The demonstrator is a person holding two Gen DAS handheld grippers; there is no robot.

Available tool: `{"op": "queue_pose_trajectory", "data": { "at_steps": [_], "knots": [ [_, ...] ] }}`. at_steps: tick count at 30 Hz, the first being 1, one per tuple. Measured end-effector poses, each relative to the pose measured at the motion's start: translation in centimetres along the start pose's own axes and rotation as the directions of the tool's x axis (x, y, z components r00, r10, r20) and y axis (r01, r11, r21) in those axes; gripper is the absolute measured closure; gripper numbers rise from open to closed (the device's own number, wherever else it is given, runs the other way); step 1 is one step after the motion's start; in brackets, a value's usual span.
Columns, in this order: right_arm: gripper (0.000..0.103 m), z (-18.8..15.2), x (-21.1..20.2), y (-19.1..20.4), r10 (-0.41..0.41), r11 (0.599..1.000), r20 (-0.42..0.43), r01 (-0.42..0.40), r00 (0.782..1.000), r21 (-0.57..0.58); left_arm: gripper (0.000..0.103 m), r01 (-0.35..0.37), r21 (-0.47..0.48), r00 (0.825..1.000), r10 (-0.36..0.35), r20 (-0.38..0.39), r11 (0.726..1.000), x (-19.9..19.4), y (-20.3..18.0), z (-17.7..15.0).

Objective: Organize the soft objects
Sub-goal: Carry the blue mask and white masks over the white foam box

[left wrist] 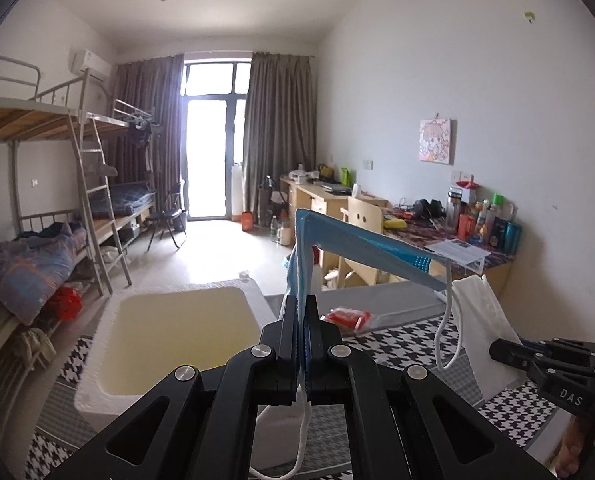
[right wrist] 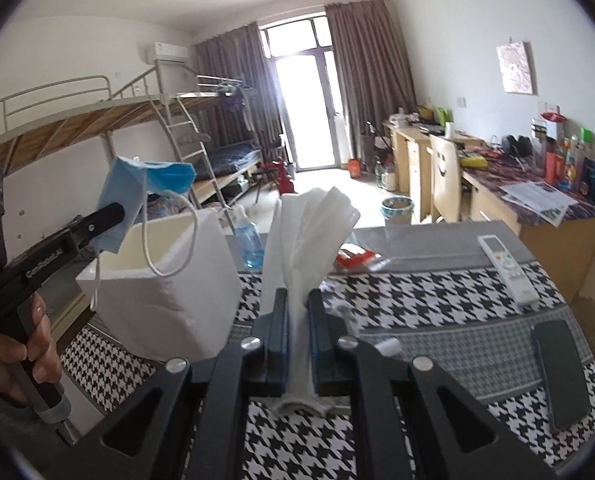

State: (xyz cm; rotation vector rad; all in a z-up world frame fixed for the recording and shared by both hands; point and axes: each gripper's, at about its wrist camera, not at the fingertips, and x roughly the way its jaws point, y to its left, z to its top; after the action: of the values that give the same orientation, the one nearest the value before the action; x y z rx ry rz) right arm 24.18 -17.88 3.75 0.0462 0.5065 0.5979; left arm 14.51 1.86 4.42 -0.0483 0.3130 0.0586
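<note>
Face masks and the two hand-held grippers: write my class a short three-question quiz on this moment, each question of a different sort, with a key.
1. True or false: the left gripper is shut on the blue pleated face mask.
2. Multiple choice: what does the right gripper hold? A) a white remote control B) a white folded face mask C) a dark phone
3. Fill in: the open white foam box stands on the black-and-white ______ tablecloth.

Key
1. True; its elastic ear loop hangs below the jaws.
2. B; the white folded face mask is clamped between the jaws, while the white remote control and the dark phone lie on the cloth.
3. Houndstooth.
</note>
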Motion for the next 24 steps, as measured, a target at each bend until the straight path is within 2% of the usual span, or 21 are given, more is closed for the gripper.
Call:
{"op": "queue_pose_trajectory", "data": {
  "at_steps": [15, 24],
  "knots": [
    [0.092, 1.5, 1.0, 2.5, 0.102, 0.994, 0.024, -0.101, 0.995, -0.049, 0.101, -0.128, -0.045, 0.991, 0.129, 0.021, 0.991, -0.4, 3.1, 1.4],
    [0.092, 2.0, 1.7, 4.2, 0.140, 0.987, 0.012, -0.139, 0.990, -0.085, 0.101, -0.187, -0.087, 0.982, 0.182, -0.058, 0.979, 1.7, 5.4, 0.9]
  ]
}}
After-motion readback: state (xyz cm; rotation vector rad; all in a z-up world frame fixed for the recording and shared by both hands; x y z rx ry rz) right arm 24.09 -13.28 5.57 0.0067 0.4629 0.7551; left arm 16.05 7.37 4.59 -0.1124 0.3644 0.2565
